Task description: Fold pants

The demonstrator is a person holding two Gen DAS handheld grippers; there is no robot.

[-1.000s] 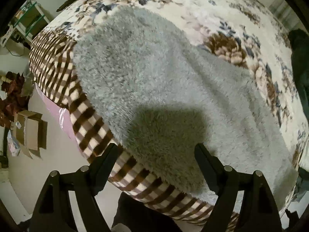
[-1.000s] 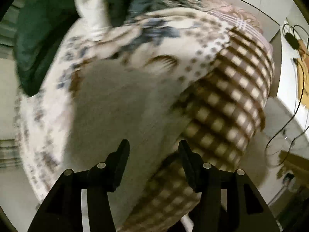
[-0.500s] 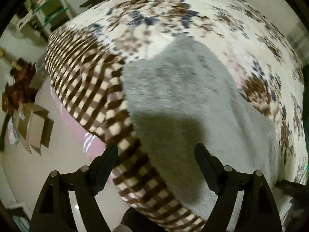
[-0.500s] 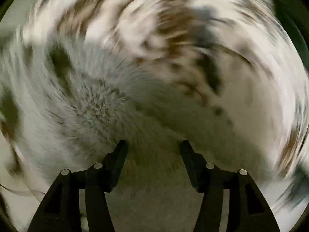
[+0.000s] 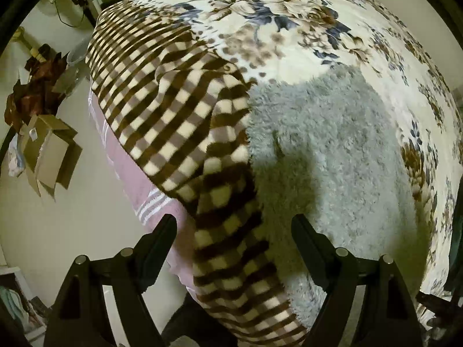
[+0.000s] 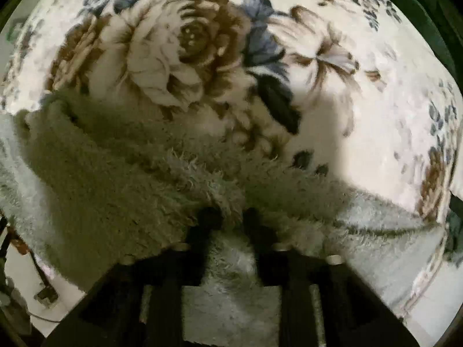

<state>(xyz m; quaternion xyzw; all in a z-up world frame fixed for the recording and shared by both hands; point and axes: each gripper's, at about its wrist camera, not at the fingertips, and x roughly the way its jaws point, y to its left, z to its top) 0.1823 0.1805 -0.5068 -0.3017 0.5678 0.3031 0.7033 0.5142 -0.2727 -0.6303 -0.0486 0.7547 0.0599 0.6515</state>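
Right gripper [image 6: 230,217], fingers pinching an edge of the fluffy grey fleece pants [image 5: 332,150] lying on the floral plush blanket [image 5: 289,14] ahead of the left gripper's [image 5: 234,228] spread fingers (empty): the thick pile may slip free, or the blanket get snagged too.

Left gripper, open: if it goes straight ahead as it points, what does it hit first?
Probably the blanket's checked border at the bed edge, right beside the grey pants. The left gripper hovers open; depth is unclear.
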